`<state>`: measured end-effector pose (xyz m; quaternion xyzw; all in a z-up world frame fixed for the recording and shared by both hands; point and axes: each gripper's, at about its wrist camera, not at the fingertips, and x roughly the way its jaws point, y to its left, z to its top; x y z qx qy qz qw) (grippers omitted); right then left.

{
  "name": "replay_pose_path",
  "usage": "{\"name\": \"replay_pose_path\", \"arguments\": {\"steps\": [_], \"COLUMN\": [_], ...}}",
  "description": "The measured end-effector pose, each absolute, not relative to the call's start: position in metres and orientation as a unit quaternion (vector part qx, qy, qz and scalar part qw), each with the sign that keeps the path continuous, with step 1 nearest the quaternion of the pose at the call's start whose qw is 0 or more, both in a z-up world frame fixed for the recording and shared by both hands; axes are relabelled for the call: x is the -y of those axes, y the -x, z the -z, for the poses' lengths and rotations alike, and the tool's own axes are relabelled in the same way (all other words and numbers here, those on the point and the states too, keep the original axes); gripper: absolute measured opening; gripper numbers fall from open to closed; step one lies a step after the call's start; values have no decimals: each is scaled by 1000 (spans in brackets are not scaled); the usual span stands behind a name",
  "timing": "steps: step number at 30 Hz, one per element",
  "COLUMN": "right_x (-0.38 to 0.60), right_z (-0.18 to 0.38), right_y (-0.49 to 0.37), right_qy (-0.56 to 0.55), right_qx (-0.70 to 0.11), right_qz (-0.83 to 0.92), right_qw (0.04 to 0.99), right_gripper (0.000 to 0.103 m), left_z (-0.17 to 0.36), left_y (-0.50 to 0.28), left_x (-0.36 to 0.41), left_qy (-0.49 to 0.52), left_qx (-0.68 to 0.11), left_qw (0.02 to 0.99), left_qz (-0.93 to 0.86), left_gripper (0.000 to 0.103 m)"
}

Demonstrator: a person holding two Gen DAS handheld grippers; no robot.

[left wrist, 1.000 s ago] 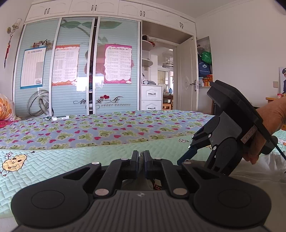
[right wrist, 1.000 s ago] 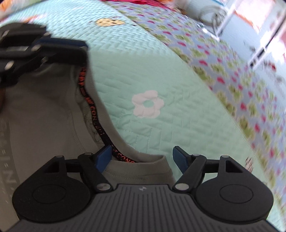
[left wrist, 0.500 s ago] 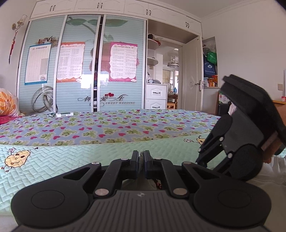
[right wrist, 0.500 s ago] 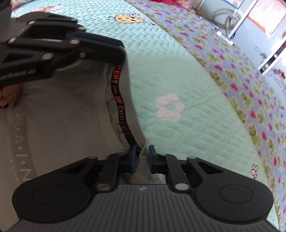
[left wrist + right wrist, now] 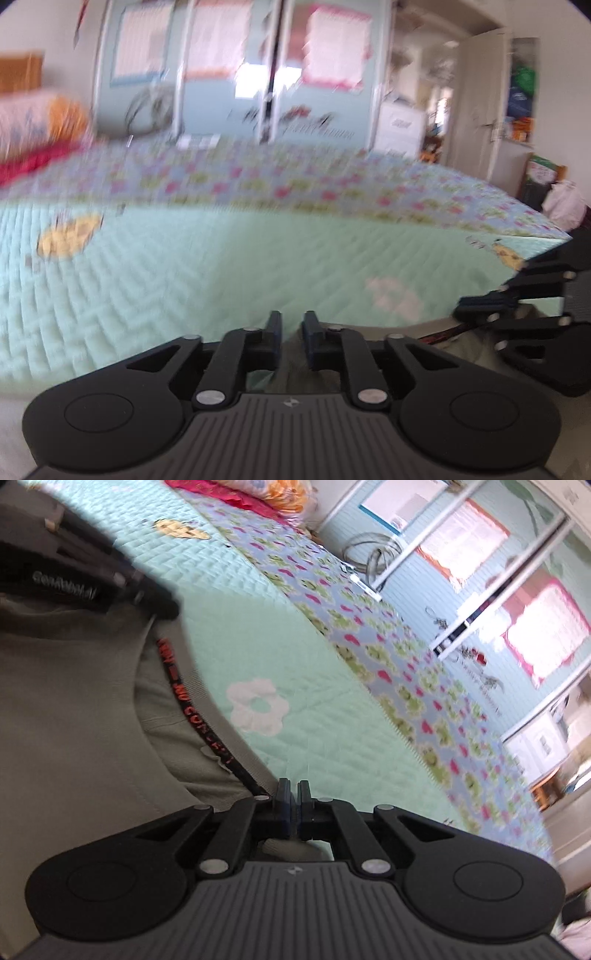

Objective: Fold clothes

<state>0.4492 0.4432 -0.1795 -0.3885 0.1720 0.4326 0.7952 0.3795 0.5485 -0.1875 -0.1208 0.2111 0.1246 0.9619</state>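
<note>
A grey-green T-shirt [image 5: 74, 716] with a black neck tape printed in orange lies on the mint quilted bedspread [image 5: 258, 635]. My right gripper [image 5: 294, 805] is shut on the shirt's collar edge at one shoulder. My left gripper [image 5: 291, 332] is shut on shirt fabric [image 5: 295, 373] at the other side of the neck; it also shows as a dark shape, the left gripper [image 5: 74, 576], at the top left of the right wrist view. At the right edge of the left wrist view the right gripper [image 5: 524, 306] grips the collar.
The bed carries a frog-and-heart patterned sheet [image 5: 295, 184] beyond the mint quilt. Pillows and a red cloth [image 5: 33, 125] lie at the far left. A sliding-door wardrobe [image 5: 236, 74] stands behind the bed, with an open doorway [image 5: 436, 110] to its right.
The right gripper closed on the collar from open a second ago. Both grippers have since lifted and swung; the left view now looks down more on the quilt and is motion-blurred.
</note>
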Motion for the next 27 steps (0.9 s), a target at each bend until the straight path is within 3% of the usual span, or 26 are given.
{"name": "replay_pose_path", "arguments": {"steps": [2,3,4,7,10,13,20,21,24,27], "right_x": [-429,-418,-405,-364,-337,-334,-342,-347,-358,-364], "right_z": [168,161,154,135,132,144,159,162,174,178], "right_y": [-467,-475,-483,-495,-502,-492,-490,-494,-522,-535], "right_qy": [308,261,213,95,25,54,112,111,90,72], "right_qx": [-200,-214,-226,-226,-245,-254,-251,-259,-304,-312], "right_qz": [-443,-448,-454,-450,-470,-509,-513,-516,-478,-451], "right_qw": [818,828,835,858,848,821,813,808,819,833], "right_gripper": [22,38,45,49,50,51,51,49,2,0], "left_z": [191,191,190,186,179,174,169,169,171,174], "left_y": [-385,-386,-386,-382,-369,-360,-358,-358,-358,-359], "left_x": [-556,-556,-554,-550,-551,-551,-549,-549,-553,-560], "left_qy": [138,138,133,122,129,135,131,132,140,159], "left_qx": [-230,-232,-231,-217,-171,-134,-113,-113,-122,-130], "left_qw": [954,953,954,956,962,967,970,969,966,961], "left_qz": [-134,-138,-142,-156,-167,-169,-174,-173,-180,-187], "left_gripper": [24,24,26,38,40,50,55,55,55,55]}}
